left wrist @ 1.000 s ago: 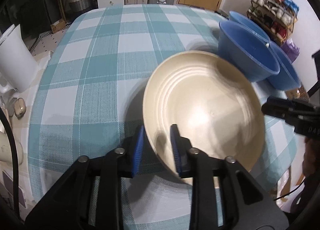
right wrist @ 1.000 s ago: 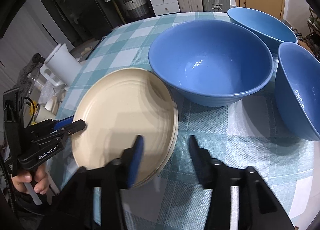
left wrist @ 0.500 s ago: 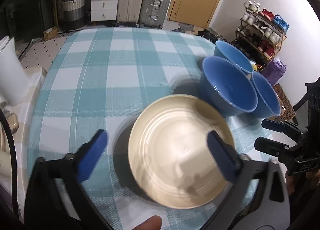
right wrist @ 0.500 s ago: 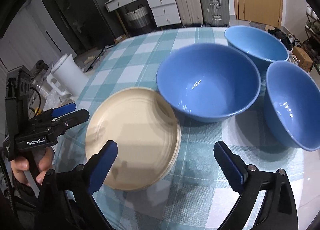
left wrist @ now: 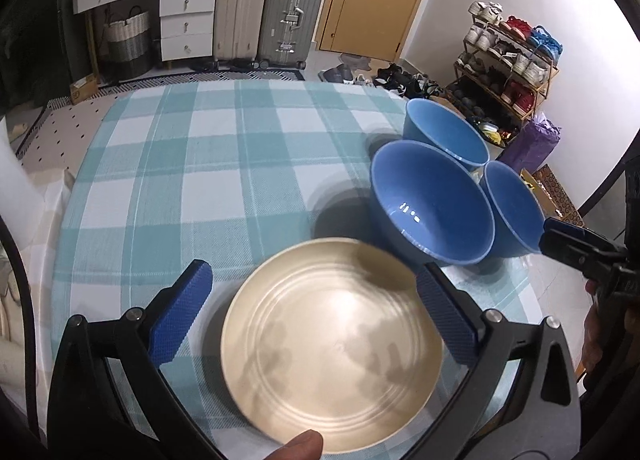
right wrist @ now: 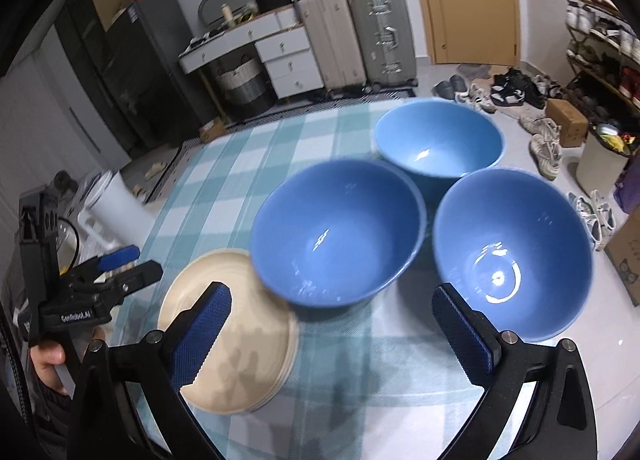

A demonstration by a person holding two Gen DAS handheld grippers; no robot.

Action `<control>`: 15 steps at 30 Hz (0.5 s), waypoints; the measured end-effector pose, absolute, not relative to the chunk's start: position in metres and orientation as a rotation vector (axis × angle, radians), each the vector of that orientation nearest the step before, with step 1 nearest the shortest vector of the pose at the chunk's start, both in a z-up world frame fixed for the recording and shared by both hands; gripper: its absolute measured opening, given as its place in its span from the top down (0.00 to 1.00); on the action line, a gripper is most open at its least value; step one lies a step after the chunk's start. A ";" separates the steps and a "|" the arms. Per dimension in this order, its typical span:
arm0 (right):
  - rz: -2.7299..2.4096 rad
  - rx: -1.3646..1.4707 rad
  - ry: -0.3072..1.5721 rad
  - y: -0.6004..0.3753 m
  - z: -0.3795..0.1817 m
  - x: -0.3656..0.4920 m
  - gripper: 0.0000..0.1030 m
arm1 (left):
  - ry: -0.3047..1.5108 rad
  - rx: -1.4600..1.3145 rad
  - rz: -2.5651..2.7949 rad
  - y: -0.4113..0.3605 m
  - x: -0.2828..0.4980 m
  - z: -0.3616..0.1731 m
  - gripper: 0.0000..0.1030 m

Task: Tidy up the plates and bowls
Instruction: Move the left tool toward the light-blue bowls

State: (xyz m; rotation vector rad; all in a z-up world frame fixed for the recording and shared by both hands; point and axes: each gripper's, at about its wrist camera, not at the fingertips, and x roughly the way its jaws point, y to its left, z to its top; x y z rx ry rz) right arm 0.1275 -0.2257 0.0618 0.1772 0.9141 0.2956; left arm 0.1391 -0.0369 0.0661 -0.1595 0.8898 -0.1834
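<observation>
A stack of cream plates (left wrist: 332, 344) (right wrist: 232, 336) lies flat on the checked tablecloth (left wrist: 208, 188), near the front edge. Three blue bowls stand upright and empty close beside it: a middle bowl (left wrist: 432, 208) (right wrist: 336, 232), a far bowl (left wrist: 444, 132) (right wrist: 440, 140) and a right bowl (left wrist: 512, 212) (right wrist: 512, 256). My left gripper (left wrist: 316, 300) hangs open above the plates, touching nothing. My right gripper (right wrist: 334, 308) is open too, raised in front of the middle and right bowls with nothing between its fingers. Each gripper also shows at the edge of the other's view.
A white jug (right wrist: 116, 204) stands off the table's left side. A fingertip (left wrist: 300, 444) shows at the bottom of the left wrist view. Beyond the table are suitcases (left wrist: 288, 8), white drawers (left wrist: 186, 24) and a shoe rack (left wrist: 512, 56).
Both grippers let go of the cream plates' rim, opened wide and drew up and back. The plates, tilted before, now lie flat.
</observation>
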 end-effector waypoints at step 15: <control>0.183 0.187 0.854 -0.282 0.086 0.156 0.01 | 0.847 -0.118 -0.260 -0.081 0.189 0.098 0.01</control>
